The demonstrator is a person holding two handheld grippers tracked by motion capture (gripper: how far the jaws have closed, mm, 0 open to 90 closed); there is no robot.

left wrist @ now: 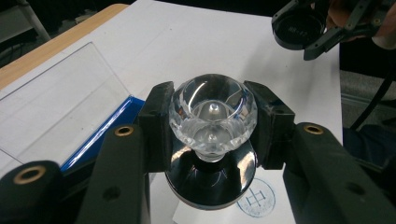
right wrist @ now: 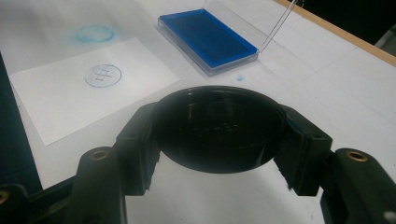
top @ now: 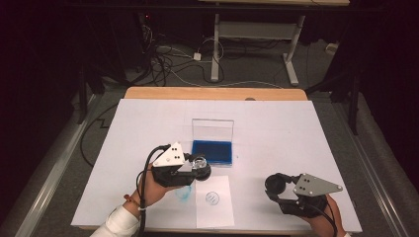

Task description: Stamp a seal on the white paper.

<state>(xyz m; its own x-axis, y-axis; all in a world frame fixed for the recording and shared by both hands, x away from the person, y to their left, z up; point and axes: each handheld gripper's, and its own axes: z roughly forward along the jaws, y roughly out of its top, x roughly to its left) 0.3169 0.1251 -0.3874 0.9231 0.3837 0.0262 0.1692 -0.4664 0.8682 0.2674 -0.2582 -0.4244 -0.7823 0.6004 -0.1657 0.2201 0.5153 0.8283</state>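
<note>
My left gripper [top: 199, 167] is shut on a stamp with a clear faceted knob [left wrist: 212, 109] and a round black base [left wrist: 210, 184]. It hangs just above the near edge of the blue ink pad [top: 212, 151], by the far edge of a white paper sheet [top: 213, 210]. The sheet bears a round blue print [top: 212, 197], and that print [left wrist: 256, 199] lies just past the stamp base. My right gripper [top: 274, 187] is shut on a round black cap [right wrist: 219, 128], held low over the table's right front. The cap [left wrist: 298, 29] also appears far off in the left gripper view.
The ink pad's clear lid [top: 212, 129] stands open behind it. A blue smudge [top: 184, 193] marks the white table cover [top: 296, 133] left of the sheet. A wooden table edge [top: 212, 93] runs along the back, with cables and a desk frame on the floor beyond.
</note>
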